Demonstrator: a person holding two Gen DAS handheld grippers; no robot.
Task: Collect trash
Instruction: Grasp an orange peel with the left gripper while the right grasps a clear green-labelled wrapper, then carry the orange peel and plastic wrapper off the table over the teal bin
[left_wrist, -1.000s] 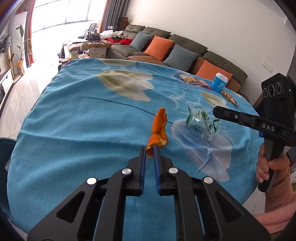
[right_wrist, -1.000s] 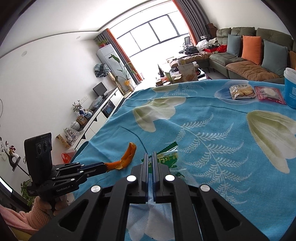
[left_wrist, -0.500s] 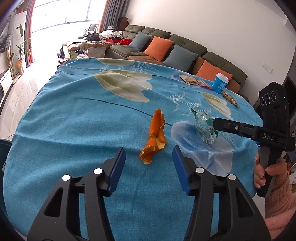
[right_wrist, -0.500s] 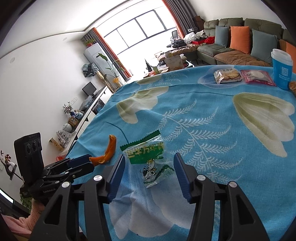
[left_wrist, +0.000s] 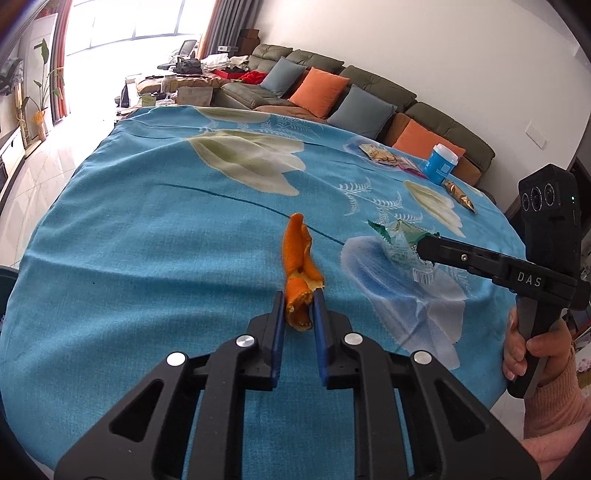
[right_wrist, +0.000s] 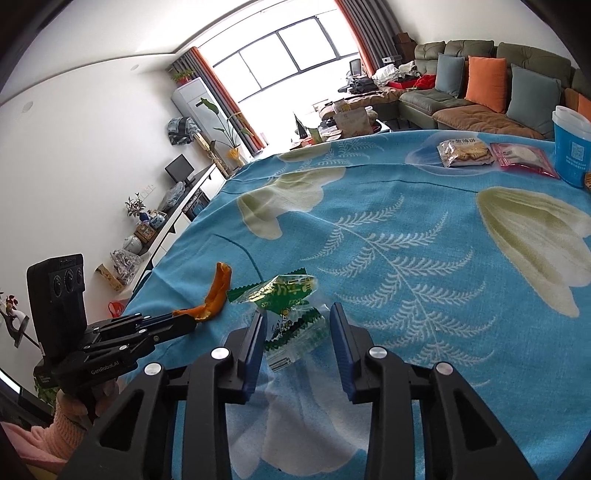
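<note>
Right, both claws are down on the blue flowered tablecloth (left_wrist: 147, 240). The left gripper (left_wrist: 299, 308) has just been closing and its blue pads (left_wrist: 277, 332) now pinch the near end of the orange peel (left_wrist: 299, 266); the rest of the peel lies flat on the cloth, pointing away from the claw. In the right wrist view the same claw (right_wrist: 184, 323) comes in from the side with the peel (right_wrist: 216, 293) at its tip, and "GenRoboLAI" or similar is printed on its body, small and hard to read.

The right gripper (right_wrist: 297, 328) has also just been closing, with the green and clear snack wrapper (right_wrist: 291, 306) between its fingers (right_wrist: 255, 339). One pad looks to touch the plastic, the other stands a little off it, so jaws partly apart, no firm clamp. Yellow writing on the wrapper's green band, not legible. In the left wrist view this claw (left_wrist: 424, 249) reads "DAS" on its side, its tip at the wrapper (left_wrist: 400, 245), just beside the peel. A hand (left_wrist: 532, 350) in a pink sleeve grips its handle.

Well beyond the wrapper, at the cloth's far edge: a blue tub (right_wrist: 572, 147) with a QR code label, a clear biscuit packet (right_wrist: 465, 151) with unreadable print, a red-edged packet (right_wrist: 524, 158) touching it.
</note>
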